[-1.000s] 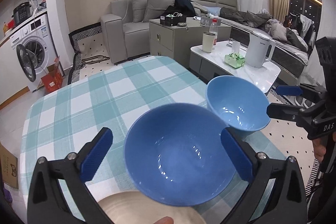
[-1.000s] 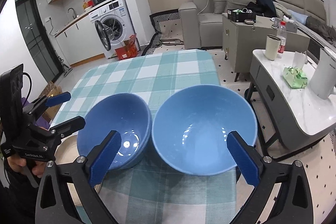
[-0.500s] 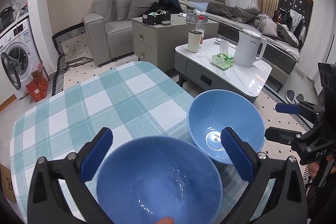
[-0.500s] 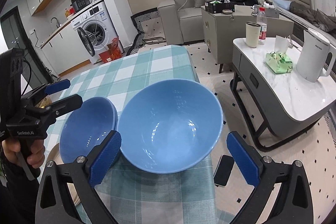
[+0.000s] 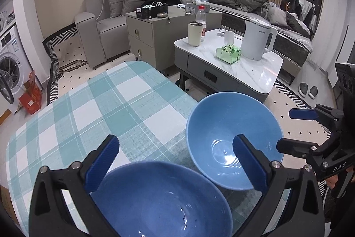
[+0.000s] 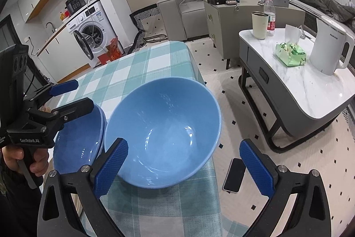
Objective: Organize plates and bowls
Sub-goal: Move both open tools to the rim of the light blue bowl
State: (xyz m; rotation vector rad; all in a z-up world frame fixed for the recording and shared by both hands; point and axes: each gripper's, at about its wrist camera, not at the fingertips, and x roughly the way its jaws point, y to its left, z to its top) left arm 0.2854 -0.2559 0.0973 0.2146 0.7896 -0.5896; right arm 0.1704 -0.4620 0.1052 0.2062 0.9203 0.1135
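We are lining up to stack the bowls. Both grippers, left (image 5: 175,161) and right (image 6: 183,166), have fingers wide apart, gripping nothing. The light bowl (image 6: 163,137) sits between our right fingers at the worktop (image 5: 111,108) edge, the dark bowl (image 5: 159,199) under the left. Next, we must close on a rim.

Two blue bowls (image 5: 233,139) (image 5: 162,199), one cup (image 5: 194,33), one bottle (image 5: 201,19), one kettle (image 5: 255,41).
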